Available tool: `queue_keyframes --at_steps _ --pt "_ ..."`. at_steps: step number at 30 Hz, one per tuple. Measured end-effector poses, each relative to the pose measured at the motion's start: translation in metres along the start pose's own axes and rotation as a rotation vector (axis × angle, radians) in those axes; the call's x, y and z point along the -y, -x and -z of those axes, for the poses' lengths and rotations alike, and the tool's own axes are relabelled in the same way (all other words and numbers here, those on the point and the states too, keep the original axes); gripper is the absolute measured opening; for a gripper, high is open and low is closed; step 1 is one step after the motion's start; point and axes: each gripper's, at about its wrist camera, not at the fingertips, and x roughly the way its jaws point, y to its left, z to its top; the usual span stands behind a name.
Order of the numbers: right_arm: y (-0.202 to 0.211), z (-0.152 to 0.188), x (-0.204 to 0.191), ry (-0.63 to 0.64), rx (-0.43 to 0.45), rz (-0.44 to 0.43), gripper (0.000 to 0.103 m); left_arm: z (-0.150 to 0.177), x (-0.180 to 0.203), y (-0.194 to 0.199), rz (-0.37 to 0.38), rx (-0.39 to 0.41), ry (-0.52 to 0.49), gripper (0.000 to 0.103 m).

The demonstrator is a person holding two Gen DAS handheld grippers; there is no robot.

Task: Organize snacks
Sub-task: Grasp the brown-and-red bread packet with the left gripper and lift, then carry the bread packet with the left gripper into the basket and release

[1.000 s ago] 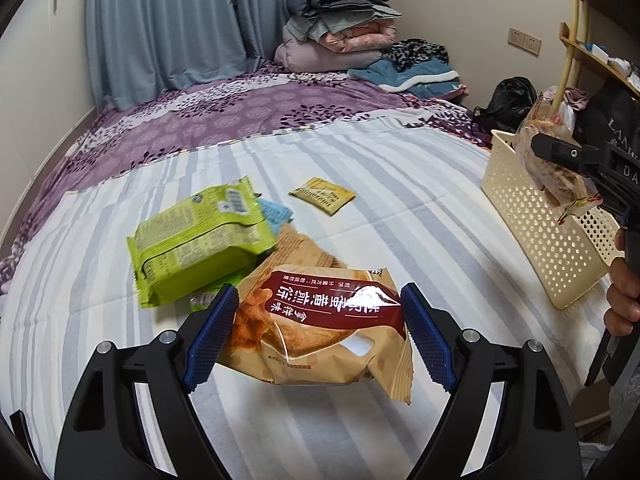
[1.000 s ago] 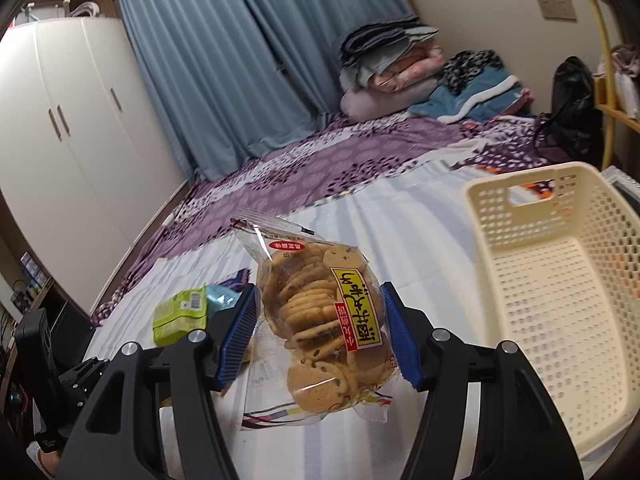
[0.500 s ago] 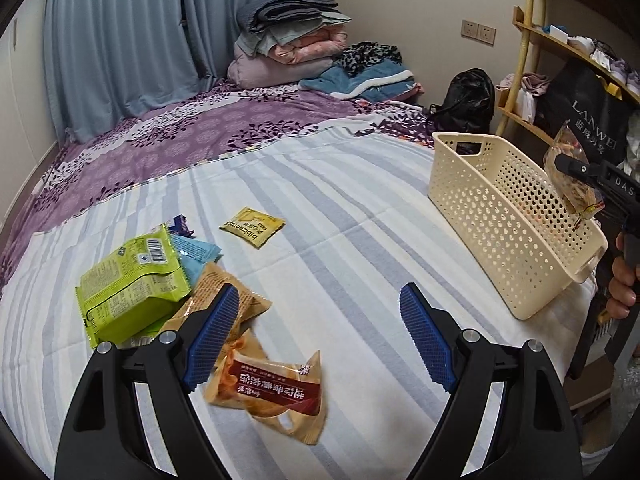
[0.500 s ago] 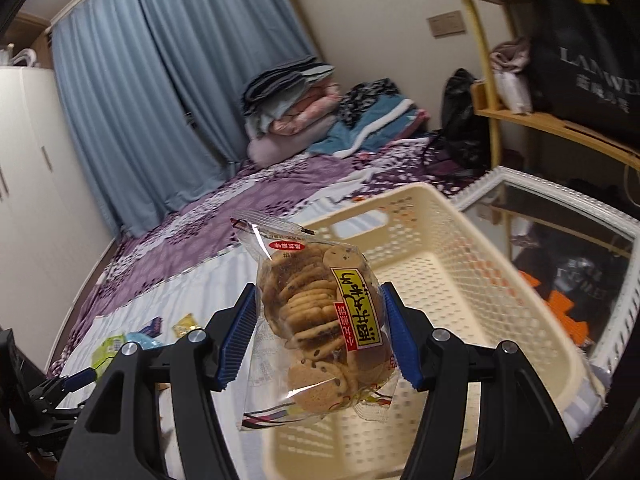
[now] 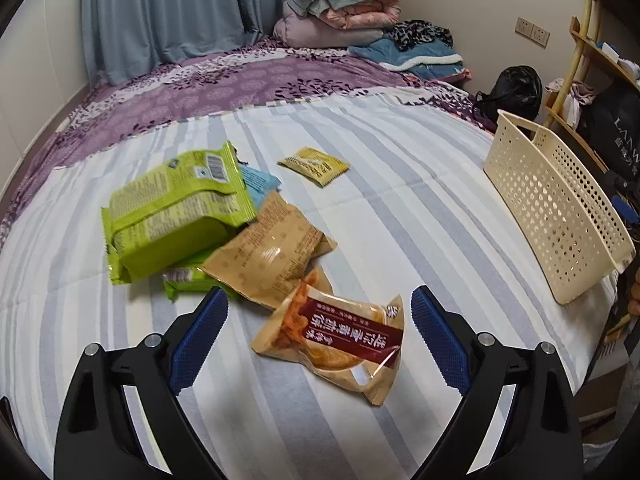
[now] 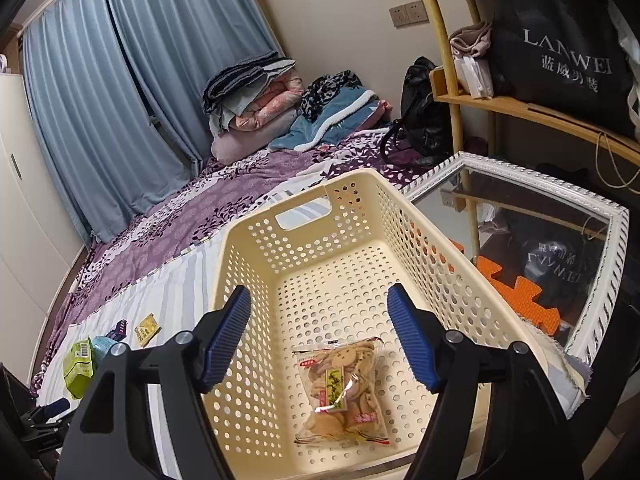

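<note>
Over the cream basket my right gripper hangs with its jaws opening, nothing between them; the cookie bag lies flat on the basket floor below, clear of both pads. That 1 bag is all the basket holds.

On the striped bedsheet my left gripper is opening too, jaws wide, with the red-label pastry packet lying on the sheet between the pads but untouched. I judge this is my next pick. To do it well I want to come down square, pads either side of the packet's short width, and close on the puffy middle, not the crimped ends, gently, since the pastry could crush.

Behind it sit the tan snack bag, the big green pack over a blue wrapper, and a small yellow sachet apart. All 4 remain outside the basket.
</note>
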Motion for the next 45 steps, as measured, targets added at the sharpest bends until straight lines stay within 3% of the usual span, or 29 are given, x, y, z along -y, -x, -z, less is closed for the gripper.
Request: queue_keyframes --at_steps 8,14,17,19,27,32,45 --pt "0.003 0.003 -0.007 0.004 0.001 -0.014 0.079 0.015 0.012 -0.033 0.041 -0.042 -0.087 0.094" --pt "0.004 0.004 -0.011 0.007 -0.001 -0.024 0.079 0.02 0.004 -0.058 0.057 -0.086 -0.062 0.094" --pt "0.005 0.004 -0.013 0.009 0.001 -0.025 0.079 0.02 0.004 -0.058 0.054 -0.084 -0.057 0.093" --pt "0.005 0.004 -0.012 0.007 0.002 -0.024 0.079 0.02 0.006 -0.054 0.058 -0.08 -0.066 0.082" --pt "0.009 0.003 -0.008 -0.007 0.018 -0.028 0.079 0.007 0.022 -0.03 0.08 -0.043 -0.069 0.082" --pt "0.017 0.0 0.002 -0.03 0.047 -0.025 0.079 -0.015 0.05 -0.007 0.122 0.019 -0.124 0.082" --pt "0.028 -0.006 0.033 -0.099 0.097 -0.005 0.079 -0.073 0.173 0.011 0.379 0.096 -0.295 0.082"
